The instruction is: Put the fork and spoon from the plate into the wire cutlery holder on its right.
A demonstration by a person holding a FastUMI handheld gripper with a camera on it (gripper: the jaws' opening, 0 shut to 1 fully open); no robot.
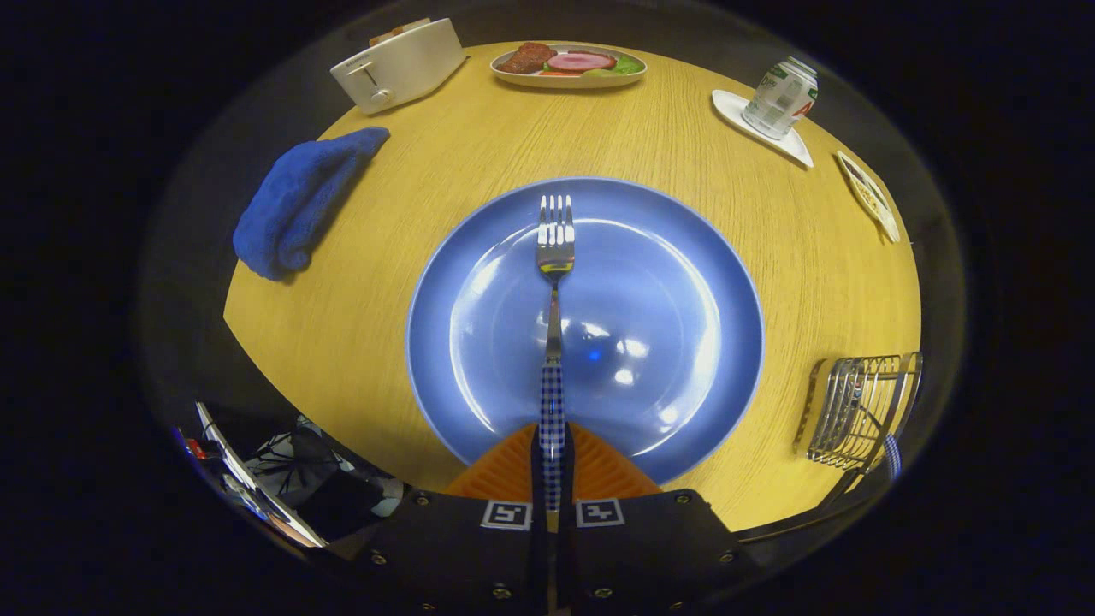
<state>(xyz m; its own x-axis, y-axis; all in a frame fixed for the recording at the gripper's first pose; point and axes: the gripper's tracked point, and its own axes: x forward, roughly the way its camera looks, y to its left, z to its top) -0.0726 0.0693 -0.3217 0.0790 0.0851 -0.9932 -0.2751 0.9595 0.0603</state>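
Observation:
A steel fork point(554, 257) with a blue checked handle points straight ahead over the blue plate point(684, 342). My gripper point(553, 458) is shut on the fork's handle, both fingers pressed against it at the plate's near rim. The tines reach toward the plate's far rim. To the right of the plate, near the table's edge, stands the wire cutlery holder point(860, 409); a blue checked handle point(892, 453) pokes out at its near side.
On the round wooden table point(359, 299) lie a blue towel point(299, 201) at the left, a white toaster point(400, 64) and a dish of food point(569, 64) at the back, and a can on a white coaster point(780, 98) and a small dish point(868, 195) at the right.

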